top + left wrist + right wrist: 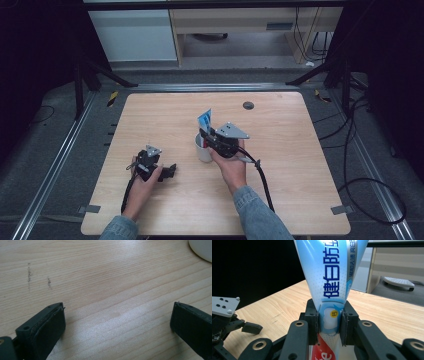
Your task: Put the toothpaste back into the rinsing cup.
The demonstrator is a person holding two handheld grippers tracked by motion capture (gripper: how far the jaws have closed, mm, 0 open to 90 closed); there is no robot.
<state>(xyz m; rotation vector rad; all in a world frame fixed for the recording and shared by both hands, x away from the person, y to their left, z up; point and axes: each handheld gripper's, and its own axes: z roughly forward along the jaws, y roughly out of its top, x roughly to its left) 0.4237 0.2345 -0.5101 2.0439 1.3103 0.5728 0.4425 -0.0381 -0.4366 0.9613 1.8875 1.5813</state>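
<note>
Right gripper (pixel 329 322) clamped on the tube (pixel 329 277), jaws pinching its lower part so it stands upright, tail up, over the white cup (pixel 202 150) near the worktop (pixel 280 200) centre; probably for lowering straight in. Left gripper (pixel 170 171) resting low beside the cup, jaws wide apart, holding nothing, kept clear.
</note>
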